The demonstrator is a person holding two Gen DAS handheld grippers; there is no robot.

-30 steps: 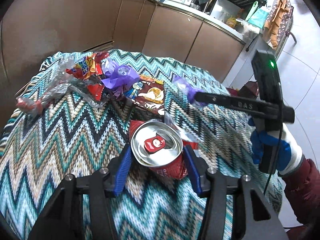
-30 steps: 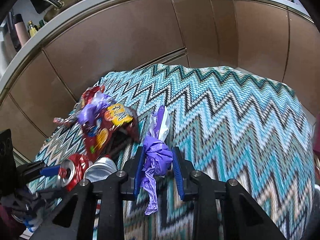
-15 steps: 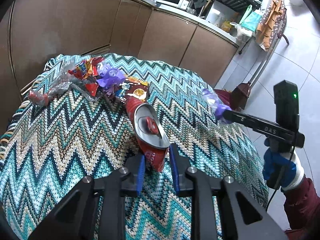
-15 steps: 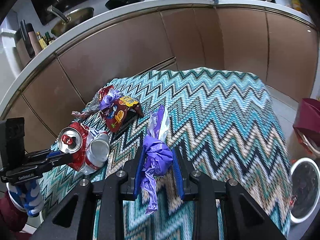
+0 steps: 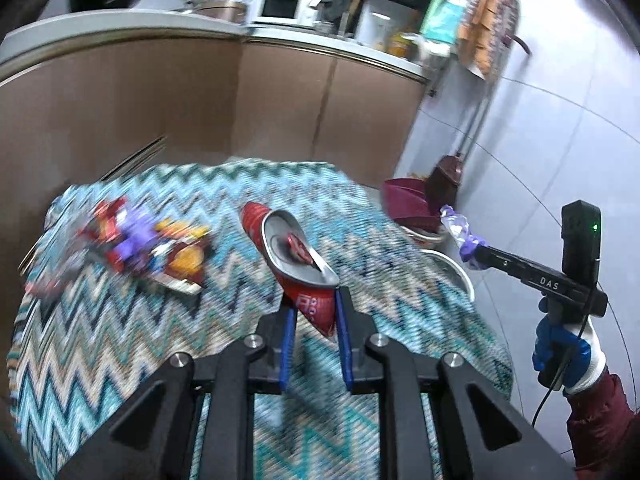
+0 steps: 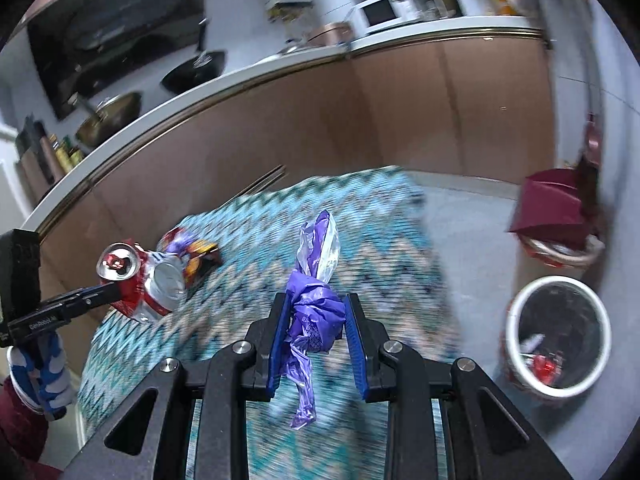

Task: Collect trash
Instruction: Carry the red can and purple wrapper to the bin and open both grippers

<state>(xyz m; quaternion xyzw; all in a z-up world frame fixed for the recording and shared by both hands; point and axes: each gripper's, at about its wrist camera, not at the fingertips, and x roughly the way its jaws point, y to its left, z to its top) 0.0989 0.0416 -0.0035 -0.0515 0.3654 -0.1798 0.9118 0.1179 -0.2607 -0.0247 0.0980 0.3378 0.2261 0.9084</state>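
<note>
Left claw [image 5: 314, 312] closing on a crushed red soda can [image 5: 296, 264], lifted above the zigzag-covered bench [image 5: 120, 340] (wrapper pile [image 5: 152, 248] left behind). Right claw [image 6: 316, 328] clenched on a purple plastic wrapper [image 6: 316, 312], near the white bin [image 6: 558, 338].

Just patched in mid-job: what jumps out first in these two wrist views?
The crushed red can, pinched between the left gripper jaws, which are closing, is held above the zigzag-patterned cloth. The right gripper grips a crumpled purple wrapper, with a white-rimmed trash bin on the floor to its right. A heap of snack wrappers lies on the cloth's far left.
</note>
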